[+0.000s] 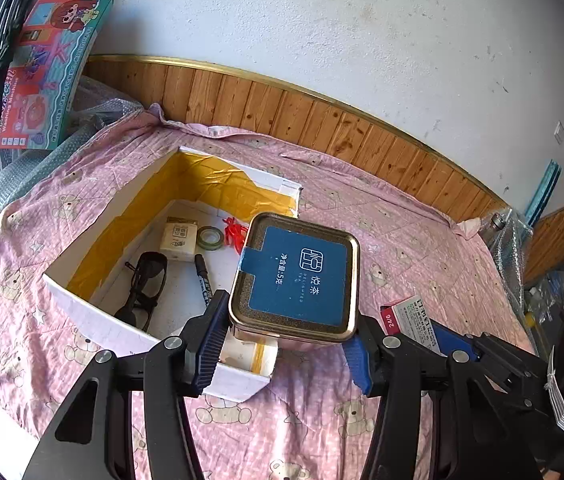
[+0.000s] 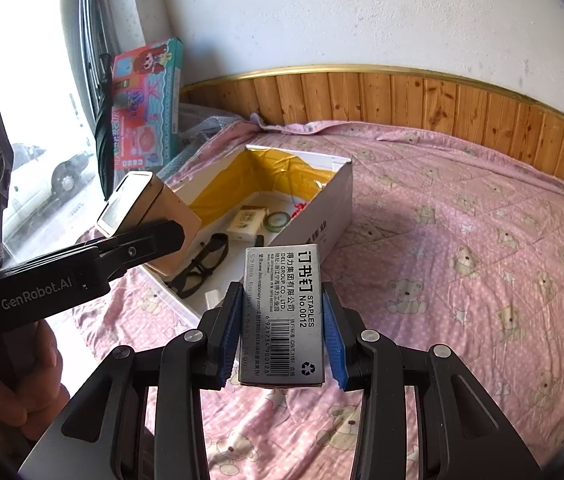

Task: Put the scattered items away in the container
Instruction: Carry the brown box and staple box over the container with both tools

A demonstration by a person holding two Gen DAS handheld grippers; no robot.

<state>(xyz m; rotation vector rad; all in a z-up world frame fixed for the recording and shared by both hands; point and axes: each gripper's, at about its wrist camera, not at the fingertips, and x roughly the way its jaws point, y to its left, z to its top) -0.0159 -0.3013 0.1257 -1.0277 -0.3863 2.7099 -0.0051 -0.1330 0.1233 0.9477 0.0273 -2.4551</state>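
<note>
Left gripper (image 1: 286, 344) clamps the tin (image 1: 296, 282) over the box (image 1: 93, 316); right gripper (image 2: 282, 334) grips the staples (image 2: 284, 312) nearby, both ready to drop in

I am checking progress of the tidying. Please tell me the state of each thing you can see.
left gripper: shut on tea tin
tea tin: held over the box's near corner
right gripper: shut on staples box
staples box: held above the bedsheet
cardboard box: open
glasses: in box
marker: in box
tape roll: in box
</note>
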